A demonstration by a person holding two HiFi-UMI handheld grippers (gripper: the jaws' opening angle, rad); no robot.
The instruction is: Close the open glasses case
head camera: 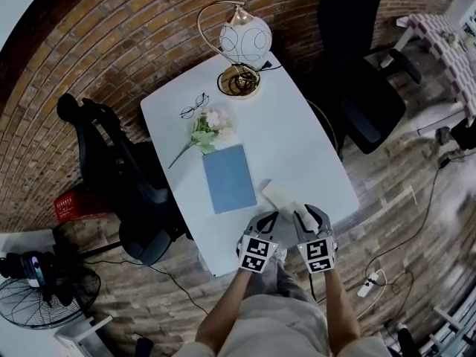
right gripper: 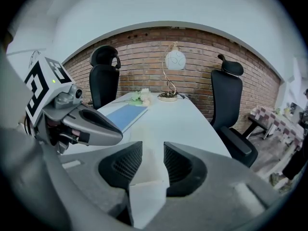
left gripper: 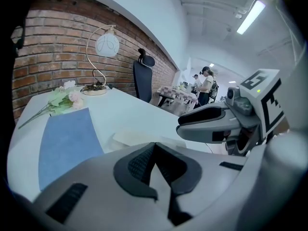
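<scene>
Where the white bench (head camera: 297, 136) meets the person's body, both tools sit side by side at the near edge, marker cubes facing up. The left tool (head camera: 269, 218) is clenched: in its own view the dark pads meet at their tips (left gripper: 154, 148) with nothing between them, and it is aimed over the bench just beside the glasses case (left gripper: 130, 137). The right tool (head camera: 306, 214) has its jaws a little apart, and pale material of the case (right gripper: 147, 196) fills the gap between the pads; it reads as gripped there. The glasses case (head camera: 277, 194) lies on the bench directly in front of the two tools, just beside the near right corner of a blue book (head camera: 229, 177). Whether its lid is up or down cannot be told. Beyond the book lie a spray of flowers (head camera: 204, 134), a pair of spectacles (head camera: 194, 108) and a globe lamp (head camera: 244, 43) at the far end. Black office chairs stand on either side of the bench.
</scene>
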